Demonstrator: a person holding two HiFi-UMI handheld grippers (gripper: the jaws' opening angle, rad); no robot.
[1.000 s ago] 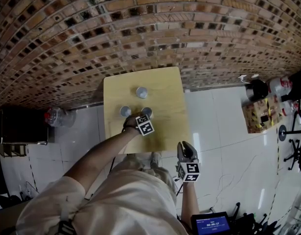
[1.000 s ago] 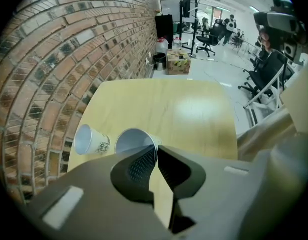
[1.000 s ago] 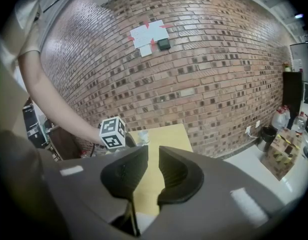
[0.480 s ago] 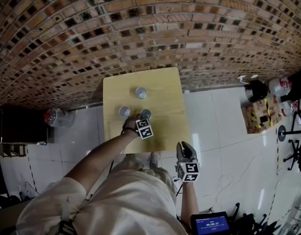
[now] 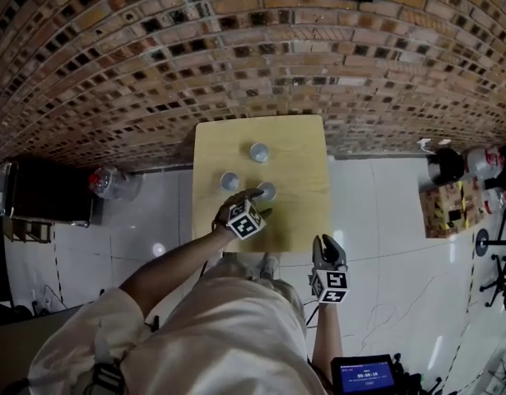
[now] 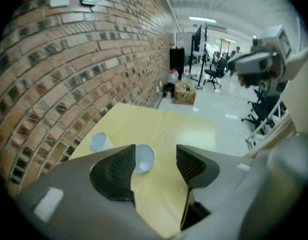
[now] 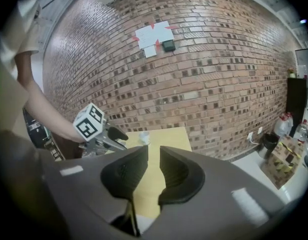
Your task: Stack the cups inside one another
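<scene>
Three pale cups stand apart on the small wooden table (image 5: 298,151): one at the back (image 5: 259,152), one at the left (image 5: 229,181), one nearest me (image 5: 266,191). My left gripper (image 5: 257,204) hovers just above the nearest cup, its jaws opening with nothing between the pads. In the left gripper view the nearest cup (image 6: 143,158) shows below the gap of that gripper (image 6: 156,155), partly behind the left jaw, and another cup (image 6: 98,141) stands further left. My right gripper (image 5: 328,249) hangs off the table's near right corner, its jaws (image 7: 154,160) close together and empty.
A brick wall (image 5: 236,48) runs along the table's far edge. On the floor are a water bottle (image 5: 104,183) and a dark cabinet (image 5: 39,212) at the left, and a cardboard box (image 5: 448,208) with bottles at the right. A tablet (image 5: 366,375) lies at the bottom right.
My left gripper has lifted off the nearest cup and its jaws have spread apart. The three cups and the right gripper have kept their places.
</scene>
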